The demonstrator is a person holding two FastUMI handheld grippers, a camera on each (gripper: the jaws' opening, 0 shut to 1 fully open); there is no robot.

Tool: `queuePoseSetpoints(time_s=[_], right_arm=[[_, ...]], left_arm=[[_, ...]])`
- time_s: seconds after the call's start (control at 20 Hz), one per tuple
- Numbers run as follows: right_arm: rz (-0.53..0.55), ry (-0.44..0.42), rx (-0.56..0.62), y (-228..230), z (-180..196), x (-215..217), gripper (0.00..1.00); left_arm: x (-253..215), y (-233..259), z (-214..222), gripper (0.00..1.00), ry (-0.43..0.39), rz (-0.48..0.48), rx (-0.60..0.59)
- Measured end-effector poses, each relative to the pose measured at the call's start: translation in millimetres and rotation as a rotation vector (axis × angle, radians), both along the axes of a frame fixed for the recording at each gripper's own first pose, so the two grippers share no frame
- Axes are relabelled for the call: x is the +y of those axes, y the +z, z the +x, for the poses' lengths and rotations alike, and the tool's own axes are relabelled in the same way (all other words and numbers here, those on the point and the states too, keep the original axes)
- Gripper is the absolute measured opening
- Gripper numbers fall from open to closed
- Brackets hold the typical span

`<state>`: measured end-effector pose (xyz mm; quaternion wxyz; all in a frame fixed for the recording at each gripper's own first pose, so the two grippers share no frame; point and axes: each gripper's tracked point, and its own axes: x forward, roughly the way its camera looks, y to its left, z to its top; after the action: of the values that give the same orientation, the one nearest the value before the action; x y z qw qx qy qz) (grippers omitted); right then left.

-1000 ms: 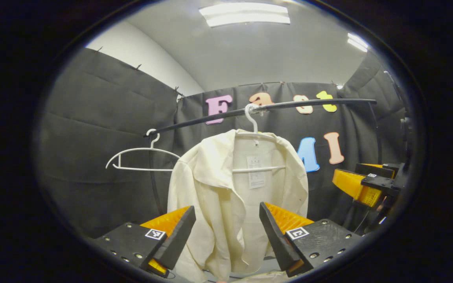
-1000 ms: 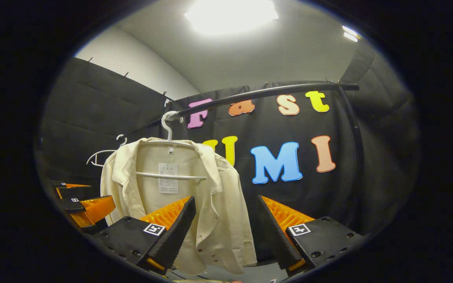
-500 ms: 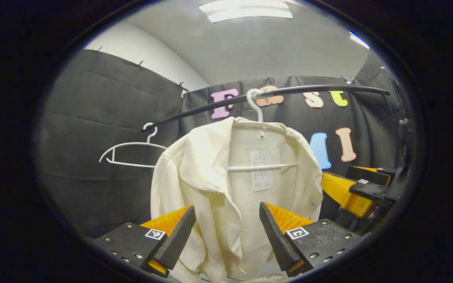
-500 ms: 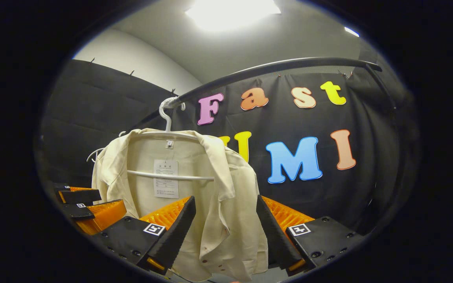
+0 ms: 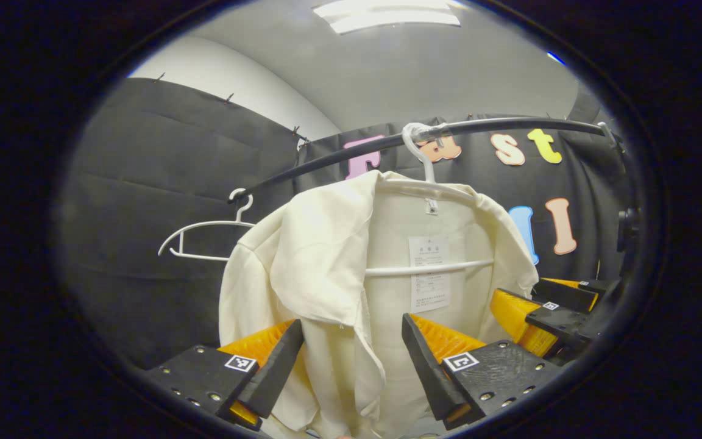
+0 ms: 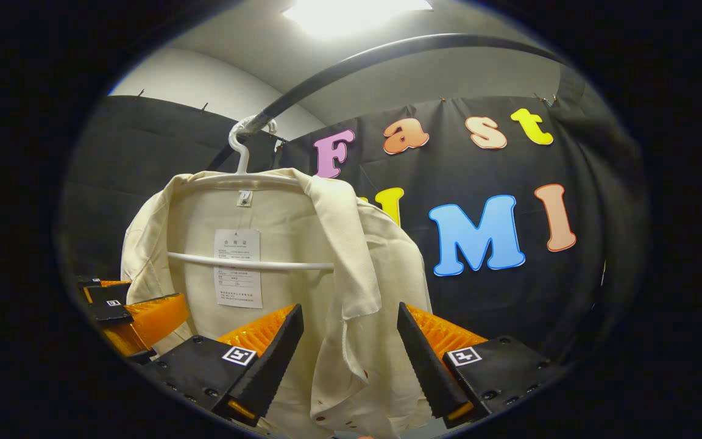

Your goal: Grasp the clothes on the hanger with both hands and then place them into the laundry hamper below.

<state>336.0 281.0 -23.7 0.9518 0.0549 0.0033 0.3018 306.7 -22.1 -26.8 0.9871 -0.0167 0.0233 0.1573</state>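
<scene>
A cream shirt (image 5: 326, 268) (image 6: 302, 244) hangs open-fronted on a white hanger (image 5: 430, 268) (image 6: 247, 263) hooked over a black rail (image 5: 509, 125) (image 6: 351, 64). My left gripper (image 5: 351, 360) is open, its fingers flanking the shirt's left front panel below the collar. My right gripper (image 6: 348, 356) is open too, with the shirt's right front edge hanging between its fingers. Neither gripper presses on the cloth. The right gripper (image 5: 546, 311) appears at the right of the left gripper view, and the left gripper (image 6: 134, 308) at the left of the right gripper view.
An empty white hanger (image 5: 205, 235) hangs on the same rail, left of the shirt. Black cloth walls close the booth behind and on both sides. A ceiling light (image 6: 351, 9) glares overhead.
Both grippers have moved closer to the shirt and higher, so it looms larger and its front edges now hang between the open fingers. The rail has risen in both views.
</scene>
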Motion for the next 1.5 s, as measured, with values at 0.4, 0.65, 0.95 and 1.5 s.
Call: queuePoseSetpoints(time_s=[0.4,0.65,0.95,1.5], right_arm=[[0.055,-0.045,0.078,-9,35,13,0.95],[0.080,-0.051,0.116,-7,47,23,0.96],[-0.024,-0.036,0.168,-31,51,34,0.52],[-0.081,-0.168,-0.003,-1,55,-1,0.00]], left_arm=[[20,-1,20,0.95,0.114,-0.031,-0.017],[27,-6,29,0.96,0.140,-0.003,0.020],[34,-18,25,0.57,0.149,-0.001,0.085],[58,-7,4,0.03,0.173,0.064,0.040]])
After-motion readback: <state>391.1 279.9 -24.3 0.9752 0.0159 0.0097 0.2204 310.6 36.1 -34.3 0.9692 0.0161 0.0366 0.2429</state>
